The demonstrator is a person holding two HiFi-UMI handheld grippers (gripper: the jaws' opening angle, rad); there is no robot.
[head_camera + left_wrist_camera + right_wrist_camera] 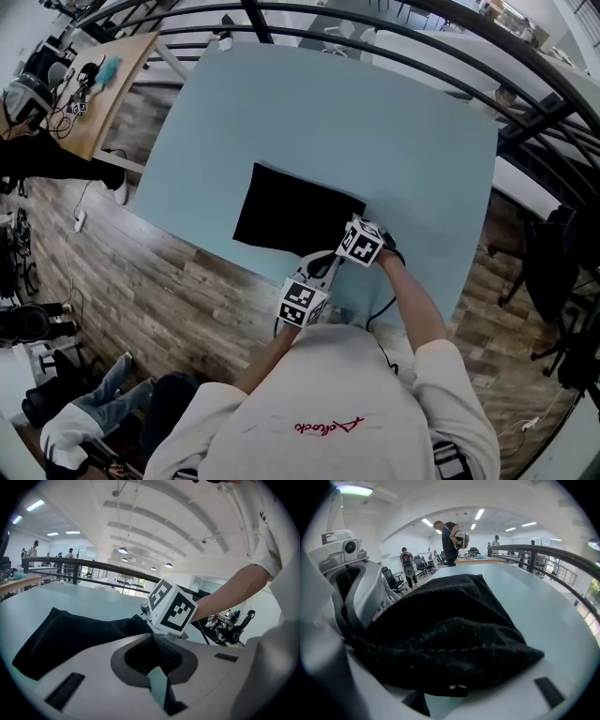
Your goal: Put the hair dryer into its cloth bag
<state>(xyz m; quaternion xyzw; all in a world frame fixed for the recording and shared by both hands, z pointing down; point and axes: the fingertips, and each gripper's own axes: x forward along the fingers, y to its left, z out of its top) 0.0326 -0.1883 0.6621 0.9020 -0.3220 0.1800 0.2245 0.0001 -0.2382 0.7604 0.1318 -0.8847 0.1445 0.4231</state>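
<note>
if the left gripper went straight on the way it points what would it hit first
Probably the right gripper's black-and-white marker cube, ahead of the left gripper's shut fingers; the black cloth bag lies left of that line.

The cloth bag (292, 214) lies on the table (375, 122), toward its near edge. The 2 grippers meet at the bag's near right corner. The right gripper (345, 232) has the bag's end between its jaws, and the left gripper (326, 264) sits just nearer, to its left. A railing (394, 52) runs behind the table — a desk (112, 84) stands far left.
</note>
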